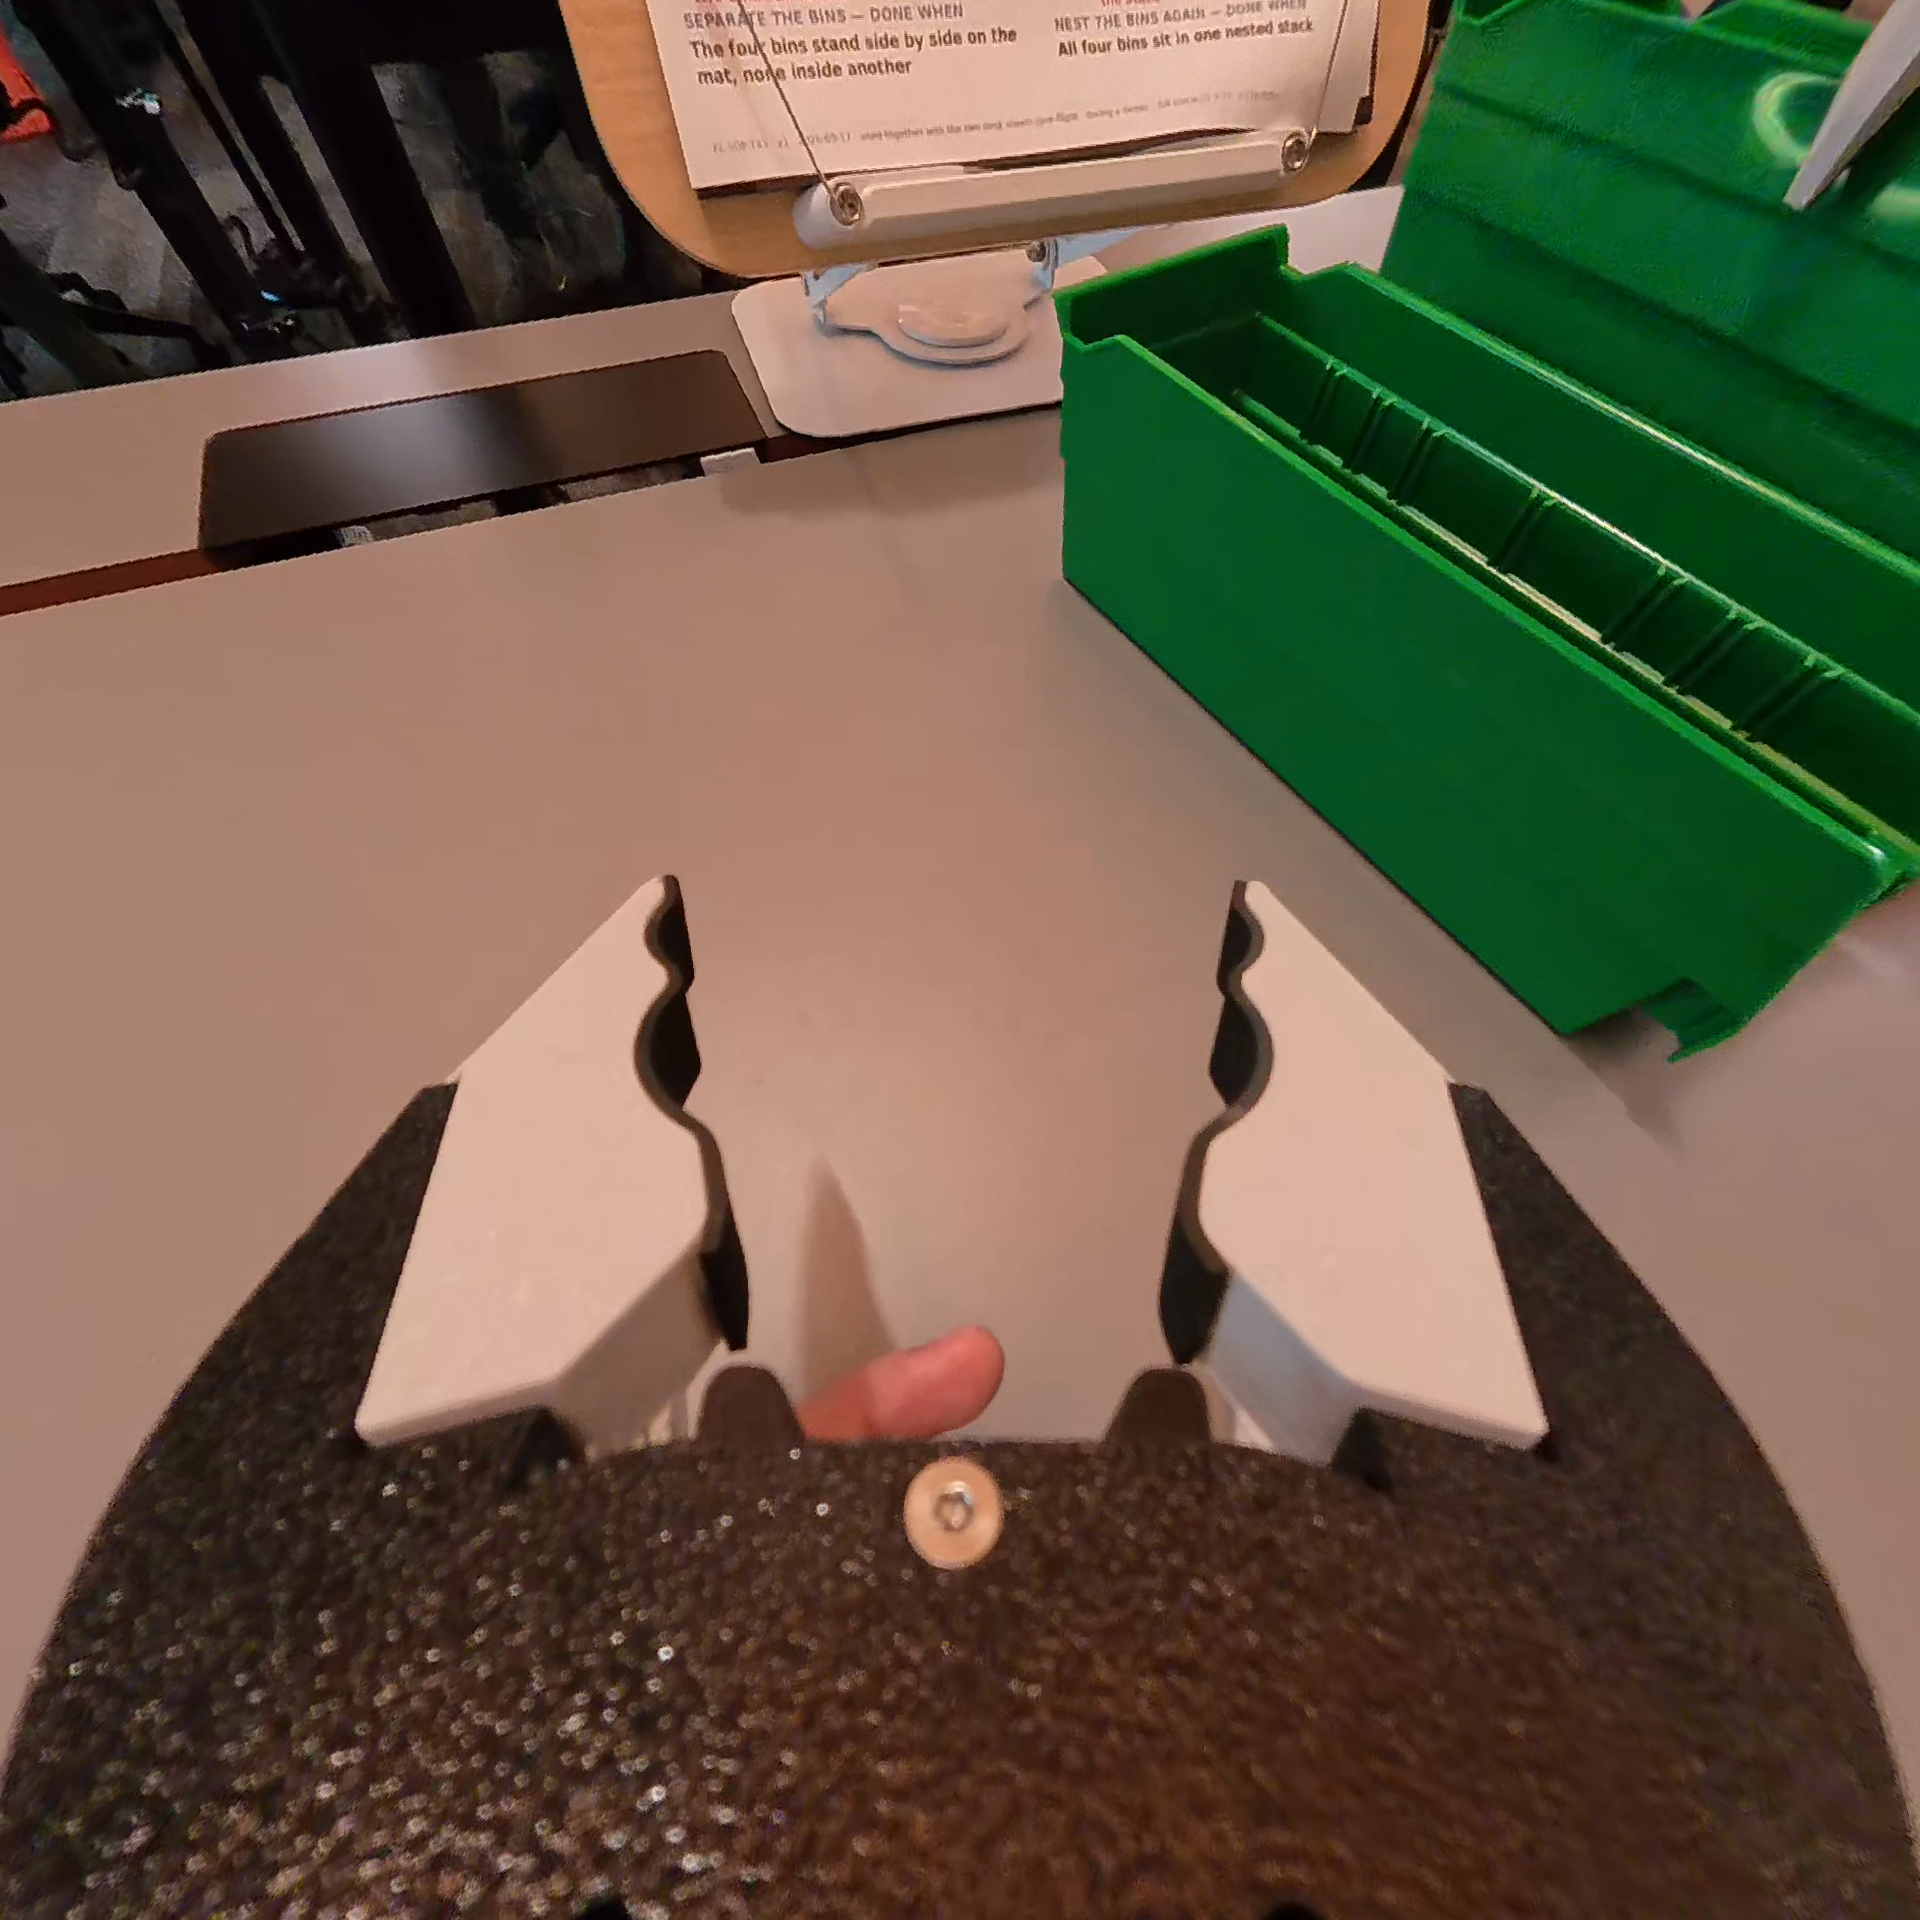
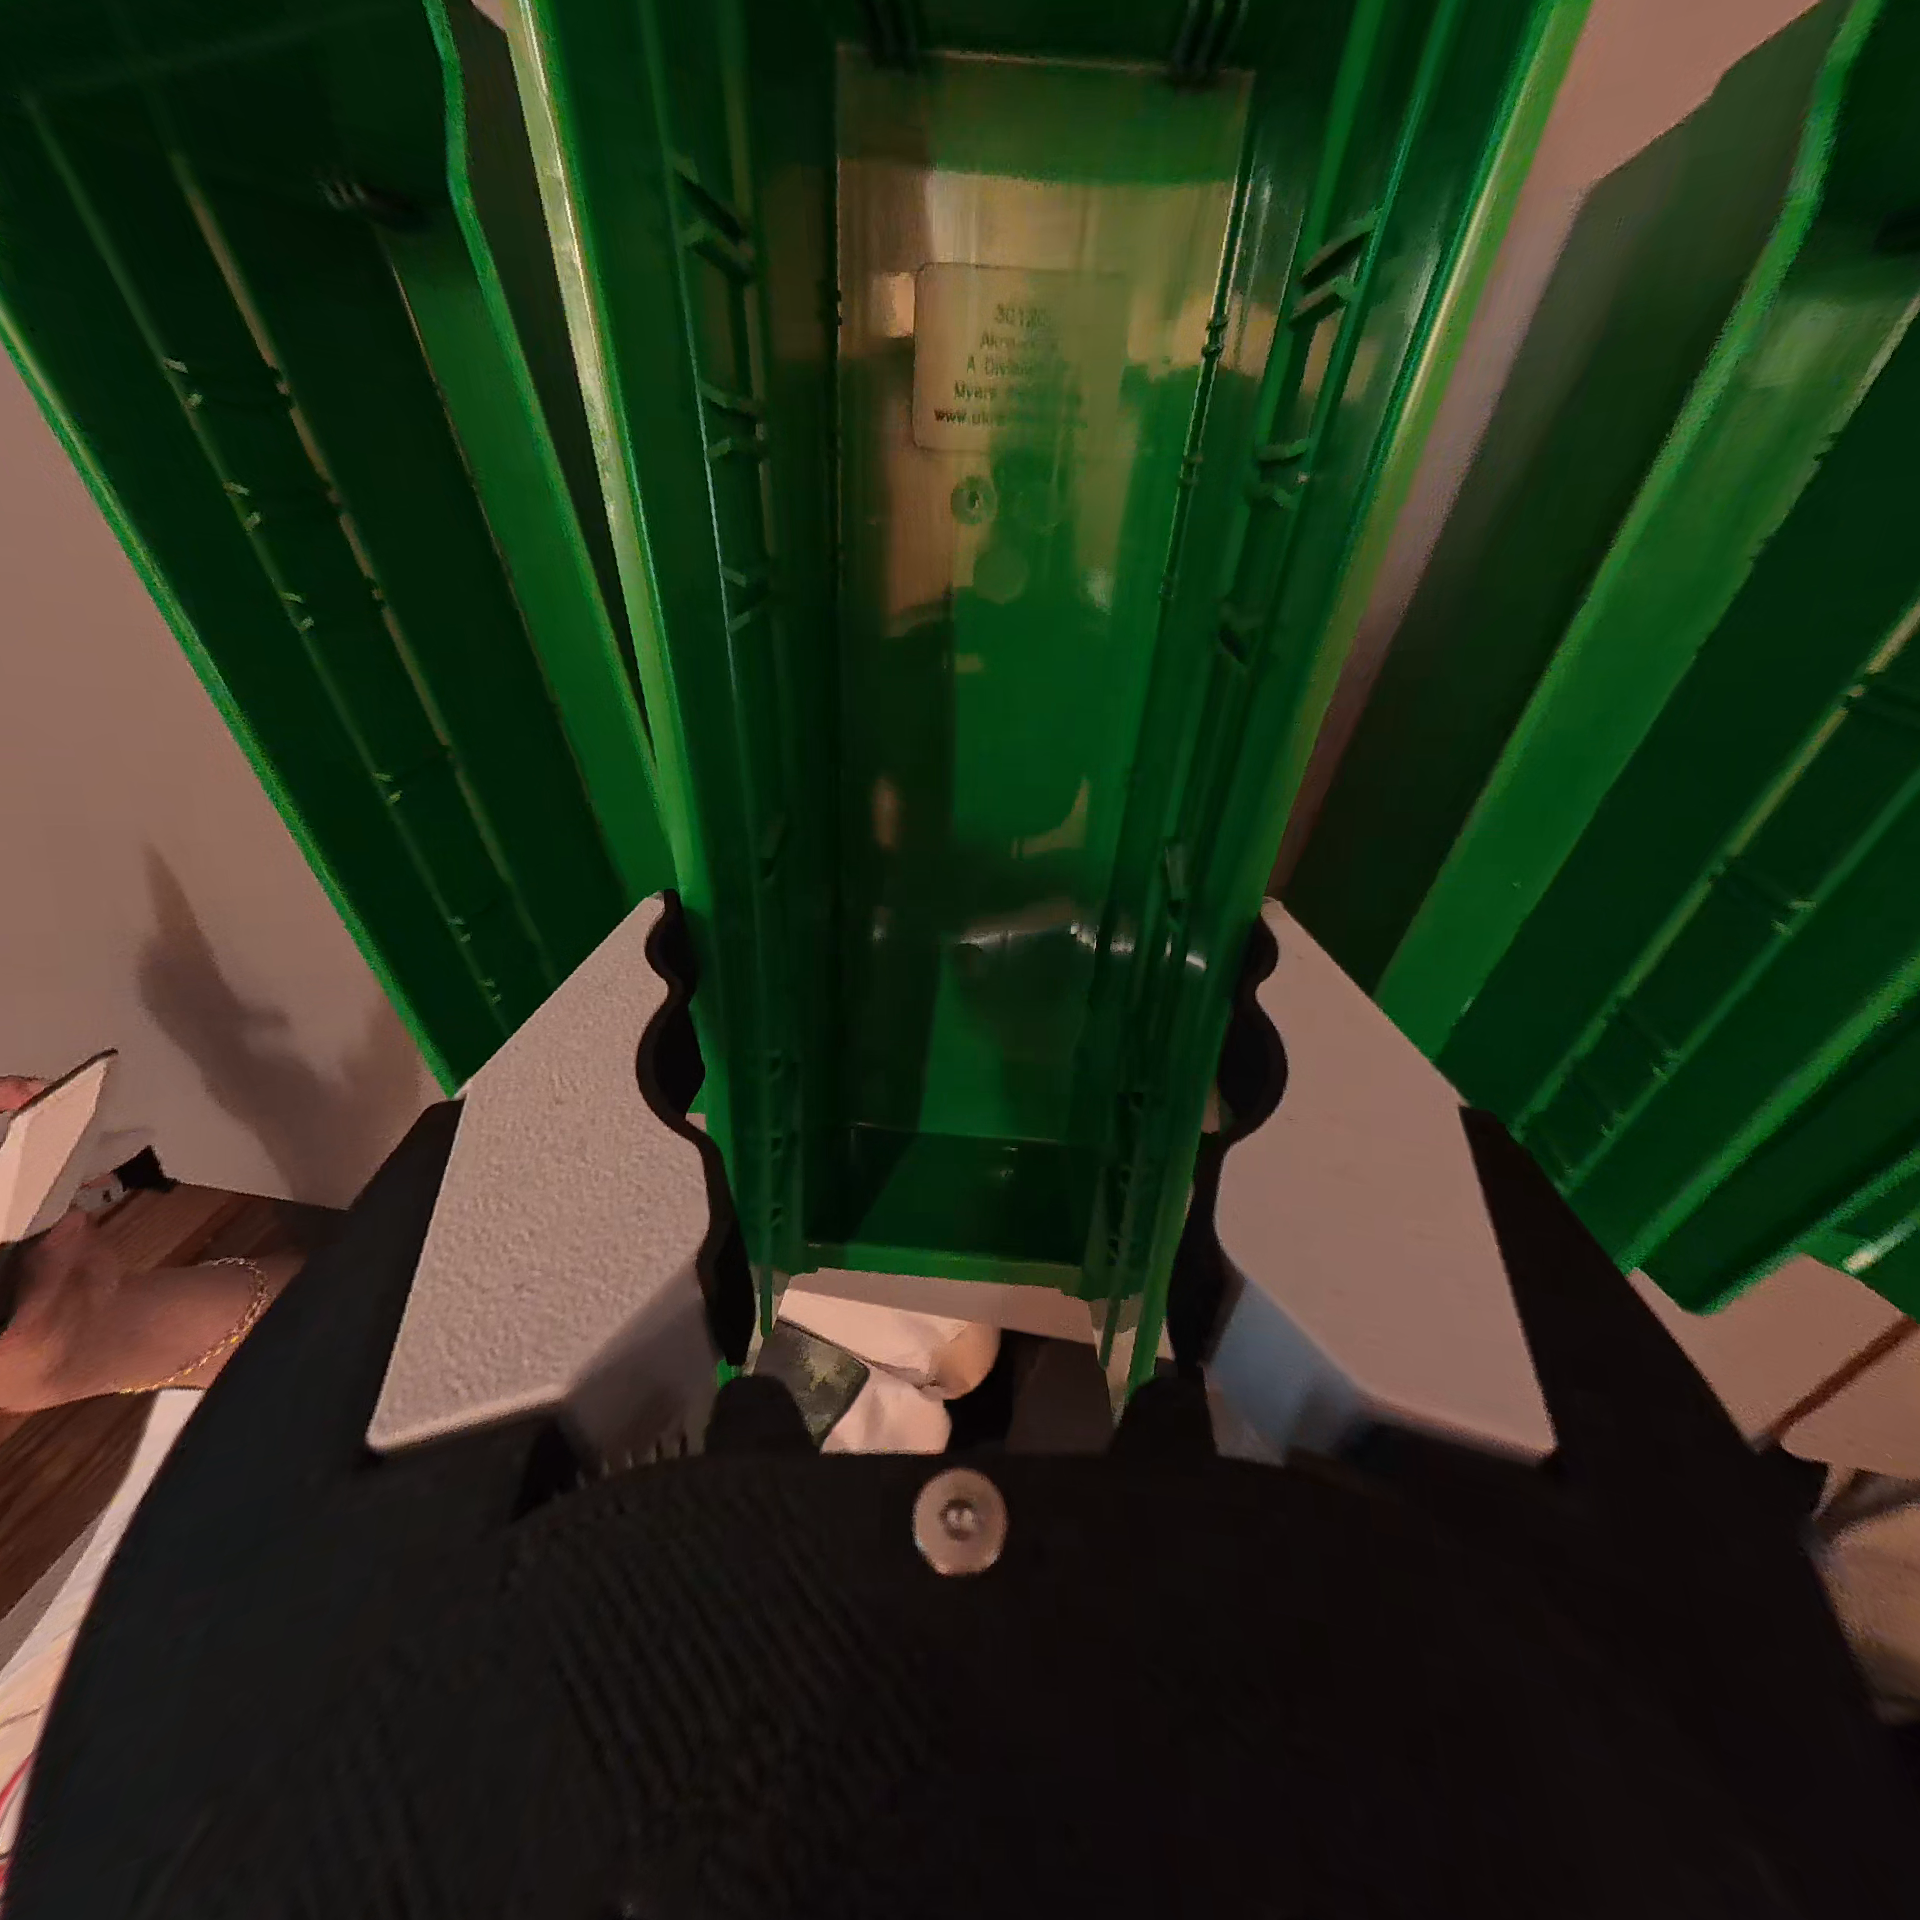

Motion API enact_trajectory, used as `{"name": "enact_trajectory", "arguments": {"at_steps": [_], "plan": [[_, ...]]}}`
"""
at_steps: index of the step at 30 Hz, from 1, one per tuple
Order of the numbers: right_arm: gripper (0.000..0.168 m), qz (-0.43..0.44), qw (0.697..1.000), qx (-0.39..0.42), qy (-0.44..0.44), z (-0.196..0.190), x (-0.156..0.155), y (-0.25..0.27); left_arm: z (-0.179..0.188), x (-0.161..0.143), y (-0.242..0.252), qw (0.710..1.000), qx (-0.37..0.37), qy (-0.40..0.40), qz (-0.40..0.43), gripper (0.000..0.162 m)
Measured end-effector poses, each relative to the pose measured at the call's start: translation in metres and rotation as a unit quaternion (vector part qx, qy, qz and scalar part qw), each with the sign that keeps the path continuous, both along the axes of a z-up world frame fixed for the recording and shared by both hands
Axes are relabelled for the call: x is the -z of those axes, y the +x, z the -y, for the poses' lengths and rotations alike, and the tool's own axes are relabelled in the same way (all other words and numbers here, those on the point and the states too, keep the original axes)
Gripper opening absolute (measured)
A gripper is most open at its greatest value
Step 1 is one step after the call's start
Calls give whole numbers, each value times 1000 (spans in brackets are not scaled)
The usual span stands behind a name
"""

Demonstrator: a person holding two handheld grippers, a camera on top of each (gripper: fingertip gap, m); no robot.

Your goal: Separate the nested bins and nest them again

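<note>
Grey mat [image 1: 520,779] over a table, with black stands [image 1: 208,156] and dim room clutter behind the far edge, a dark panel [image 1: 468,447] lying flat at the back, and a wooden clipboard stand [image 1: 987,156] propping a printed sheet upright, presumably so as to be readable from the working side. Below and in front of these, the left gripper [image 1: 954,888], jaws spread wide with nothing between them, poised above bare mat and well apart from any bin; probably kept clear and ready to steady or receive the next bin. A fingertip [image 1: 914,1377] peeking out under its body, on the handle. To the right, a near bin [image 1: 1403,707], long, narrow and green, resting flat on the mat with its open top up; double lines along its walls, so possibly another bin nested inside, though hard to be sure. Farther right and higher, the held bin [image 1: 1610,260], blurred and seemingly lifted off the mat. In the right wrist view, from the left edge: the person's left hand [image 2: 94,1340] low in the corner, then the near bin again, then the right gripper [image 2: 961,914] clamped across the near end of the held bin, one pad pressed to the outside of each long wall, looking straight down its glossy floor. Gripped at the end, most likely, to leave the length free to slide down into a neighbour. Beside it, a right-side bin [image 2: 1662,779], apart from the held one. Bins standing apart, so separation apparently done or nearly so, nesting not yet finished.
</note>
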State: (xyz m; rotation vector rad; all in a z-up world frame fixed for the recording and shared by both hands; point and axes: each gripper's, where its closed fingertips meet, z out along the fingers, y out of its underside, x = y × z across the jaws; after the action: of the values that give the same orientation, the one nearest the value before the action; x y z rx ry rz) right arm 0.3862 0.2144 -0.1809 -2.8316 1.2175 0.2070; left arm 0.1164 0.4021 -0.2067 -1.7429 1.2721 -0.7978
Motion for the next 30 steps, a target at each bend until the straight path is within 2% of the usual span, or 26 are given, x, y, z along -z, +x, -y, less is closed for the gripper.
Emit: {"name": "enact_trajectory", "arguments": {"at_steps": [6, 12, 20, 23, 25, 30], "plan": [[105, -29, 999, 5, 17, 0, 30, -2, 3, 2, 2, 1000, 3, 2, -3, 100], [109, -23, 1000, 0, 9, 6, 55, -1, 8, 6, 6, 1000, 9, 8, -13, 100], [119, 30, 999, -23, 18, -4, 59, 1, 12, 14, 10, 999, 11, 22, -30, 100], [117, 35, 998, -18, 53, -9, 54, 0, 12, 17, 11, 999, 9, 25, -37, 100], [123, 43, 996, -13, 81, -13, 46, 1, 12, 20, 12, 999, 8, 29, -42, 100], [128, 128, 978, -53, 155, -21, 3, 5, 16, 28, 16, 997, 11, 43, -62, 100]]}}
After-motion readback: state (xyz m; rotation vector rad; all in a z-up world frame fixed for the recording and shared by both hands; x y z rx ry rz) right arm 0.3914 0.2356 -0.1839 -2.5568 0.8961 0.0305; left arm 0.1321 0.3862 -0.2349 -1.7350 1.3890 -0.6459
